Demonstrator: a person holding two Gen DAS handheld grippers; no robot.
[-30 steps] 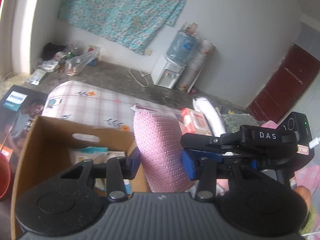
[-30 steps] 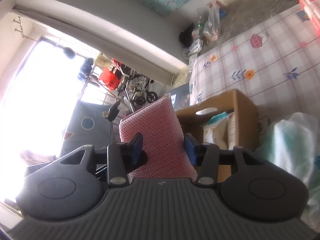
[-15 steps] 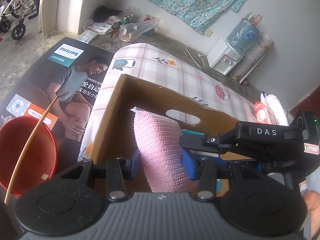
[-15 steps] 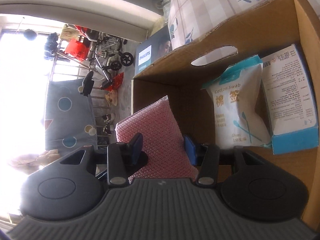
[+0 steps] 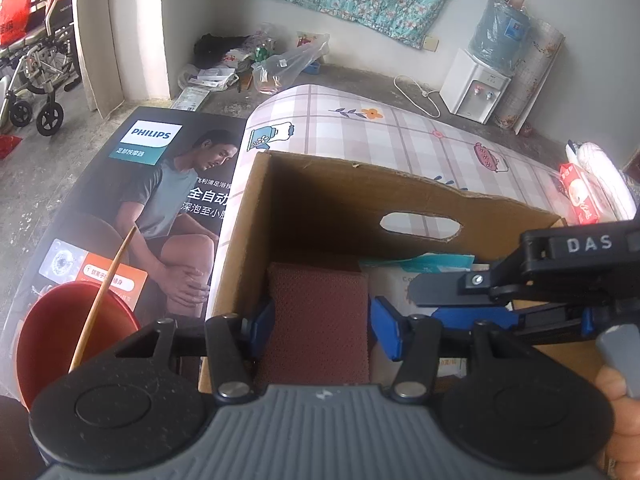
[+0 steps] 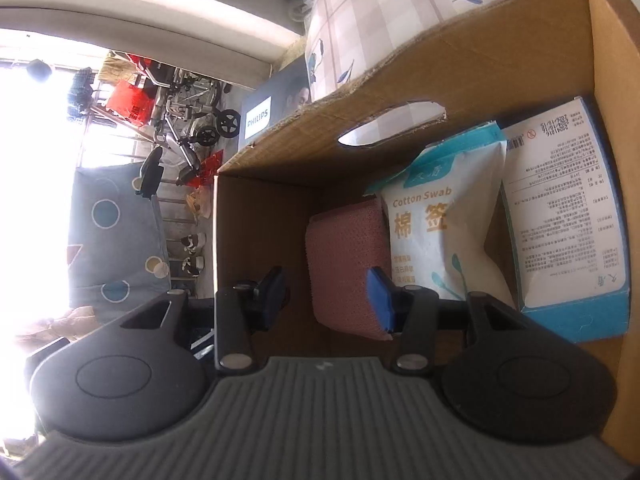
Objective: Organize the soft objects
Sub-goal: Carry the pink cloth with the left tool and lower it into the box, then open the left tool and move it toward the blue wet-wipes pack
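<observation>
A pink textured sponge point(image 5: 318, 292) rests inside the cardboard box point(image 5: 360, 176), against a cotton swab bag point(image 6: 432, 232). My left gripper point(image 5: 323, 314) straddles the sponge. Its jaws are opening and the blue pads stand just off the sponge's sides. In the right wrist view the sponge point(image 6: 344, 248) sits beyond my right gripper point(image 6: 328, 296). Its left pad is clear of the sponge, while its right pad overlaps the sponge's edge. In the left wrist view the right gripper's fingers point(image 5: 452, 288) reach in over the bag.
A blue-and-white carton point(image 6: 560, 220) stands right of the bag in the box point(image 6: 480, 52). The box sits on a checked cloth point(image 5: 400, 136). To its left are a Philips carton point(image 5: 160, 184) and a red bowl point(image 5: 60, 320) with a stick. Tissue packs point(image 5: 576, 196) lie far right.
Both grippers sank toward the box. The sponge, earlier clamped upright between the pads, now rests low in the box beside the bag. The left pads have spread apart.
</observation>
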